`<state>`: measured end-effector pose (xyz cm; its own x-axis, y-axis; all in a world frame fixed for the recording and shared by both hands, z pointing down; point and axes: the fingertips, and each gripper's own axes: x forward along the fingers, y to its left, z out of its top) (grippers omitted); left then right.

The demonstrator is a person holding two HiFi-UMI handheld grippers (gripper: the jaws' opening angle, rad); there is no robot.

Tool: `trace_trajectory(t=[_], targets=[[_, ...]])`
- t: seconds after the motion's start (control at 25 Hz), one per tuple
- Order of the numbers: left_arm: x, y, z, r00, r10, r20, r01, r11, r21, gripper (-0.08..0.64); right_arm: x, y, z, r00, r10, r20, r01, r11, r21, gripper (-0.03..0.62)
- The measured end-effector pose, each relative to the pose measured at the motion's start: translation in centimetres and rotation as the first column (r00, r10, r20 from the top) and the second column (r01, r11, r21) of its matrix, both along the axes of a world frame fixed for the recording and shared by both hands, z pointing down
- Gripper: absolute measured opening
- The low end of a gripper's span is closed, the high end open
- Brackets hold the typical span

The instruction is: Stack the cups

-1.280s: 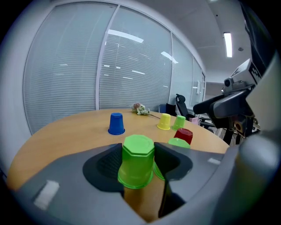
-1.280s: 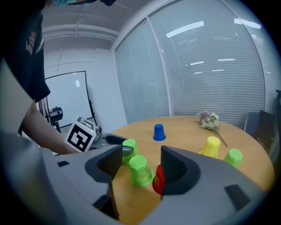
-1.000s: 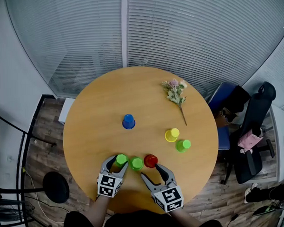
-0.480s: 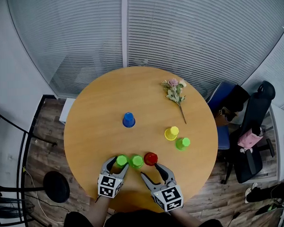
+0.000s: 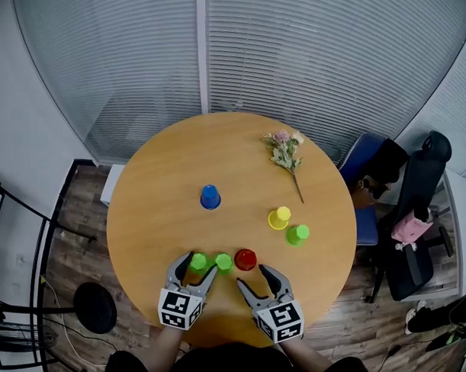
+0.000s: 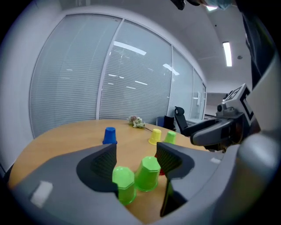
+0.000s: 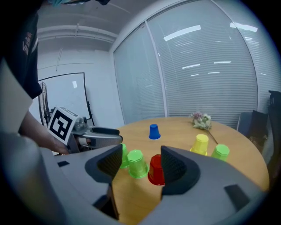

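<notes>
- In the left gripper view, the small red plastic cup (image 6: 160, 169) is only a sliver behind the right jaw, and the gripper's body cuts off the rim of the nearest lime-green plastic cup (image 6: 124, 185).
- In the right gripper view, that same cup (image 7: 124, 156) is half hidden behind the left jaw.
- In the head view, the grippers and the person's forearms cover the near edge of the round wooden tabletop (image 5: 157, 192).
- The left gripper (image 5: 195, 268) has its jaws wide and opening. The nearest lime-green cup (image 5: 198, 261) stands upside down between them, and neither pad presses on it. The second lime-green plastic cup (image 5: 223, 262) sits just off the right jaw's tip.
- The right gripper (image 5: 255, 281) is spread apart and empty. The red cup (image 5: 245, 259) stands just ahead of its tips.
- These three cups form a row along the near edge.
- A blue plastic cup (image 5: 210, 197) stands upside down near the middle.
- A yellow plastic cup (image 5: 279, 218) and a third lime-green plastic cup (image 5: 298, 234) sit close together toward the right edge.
- A small dried flower sprig (image 5: 287, 150) lies toward the far right edge.
</notes>
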<state>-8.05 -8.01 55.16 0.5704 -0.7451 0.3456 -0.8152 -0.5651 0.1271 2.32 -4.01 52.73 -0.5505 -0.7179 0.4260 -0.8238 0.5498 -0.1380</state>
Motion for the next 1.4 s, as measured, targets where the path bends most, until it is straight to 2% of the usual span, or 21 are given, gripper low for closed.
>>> trace_trajectory(t=[0.28, 0.68, 1.08, 1.4], targets=[[6.7, 1.0, -1.7, 0.992, 0.121, -0.023, -0.121, 0.992, 0.026, 0.273, 3.7, -0.6, 0.4, 0.999, 0.046, -0.012, -0.046, 0.999, 0.007, 0.253], [15.5, 1.5, -1.7, 0.972, 0.235, -0.018, -0.235, 0.972, 0.018, 0.272, 11.2, -3.6, 1.8, 0.992, 0.112, -0.053, -0.112, 0.994, 0.013, 0.253], [21.5, -0.3, -1.1, 0.963, 0.269, 0.010, -0.269, 0.963, -0.002, 0.272, 17.3, -7.6, 4.3, 0.983, 0.145, -0.115, -0.144, 0.989, 0.017, 0.253], [23.6, -2.3, 0.2, 0.966, 0.253, 0.053, -0.251, 0.967, -0.033, 0.273, 19.0, -10.4, 6.4, 0.983, 0.118, -0.139, -0.118, 0.993, 0.009, 0.253]])
